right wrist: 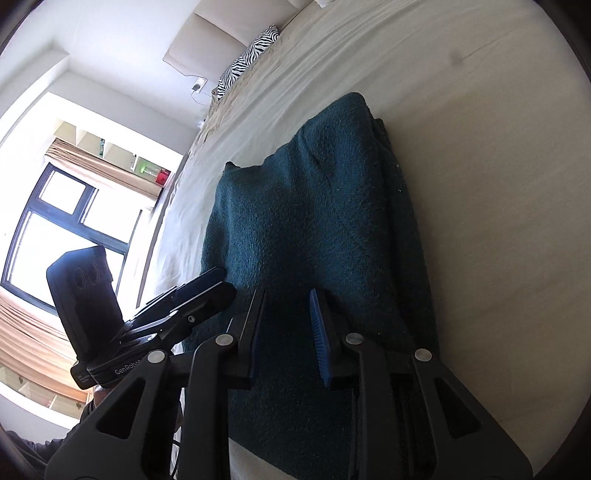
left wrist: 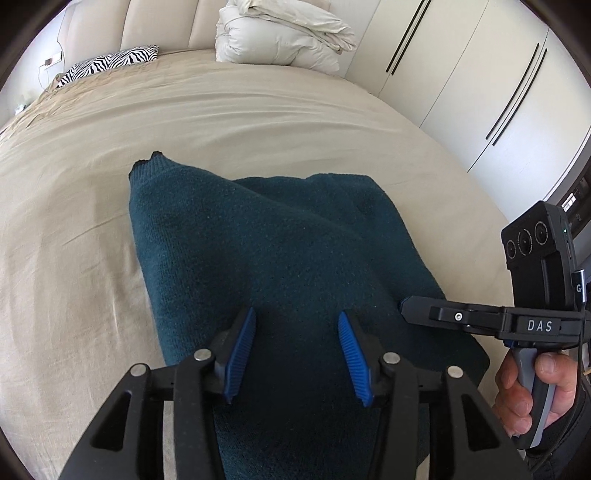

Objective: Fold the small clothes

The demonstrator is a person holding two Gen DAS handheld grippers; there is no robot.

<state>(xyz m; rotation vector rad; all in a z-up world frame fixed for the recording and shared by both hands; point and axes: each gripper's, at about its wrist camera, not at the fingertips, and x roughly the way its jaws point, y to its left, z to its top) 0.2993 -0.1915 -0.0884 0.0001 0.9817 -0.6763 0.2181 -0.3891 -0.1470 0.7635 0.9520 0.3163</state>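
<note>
A dark teal knitted sweater (left wrist: 266, 243) lies folded on the beige bed sheet (left wrist: 74, 206). In the left wrist view my left gripper (left wrist: 297, 321) hangs over the sweater's near part. Its blue pads (left wrist: 243, 343) stand apart, with cloth showing in the gap and no pinch visible. My right gripper (left wrist: 406, 306) comes in from the right with its tip at the sweater's right edge. In the right wrist view the right gripper (right wrist: 286, 299) has a narrow gap over the sweater (right wrist: 314, 206). Whether its pads press the cloth is unclear. The left gripper (right wrist: 216, 282) sits at the sweater's left edge.
A white folded duvet (left wrist: 280, 33) and a zebra-print pillow (left wrist: 110, 62) lie at the head of the bed. White wardrobe doors (left wrist: 480, 81) stand along the right side. A window (right wrist: 62, 229) is beyond the bed's far side. A hand (left wrist: 532, 387) holds the right gripper's handle.
</note>
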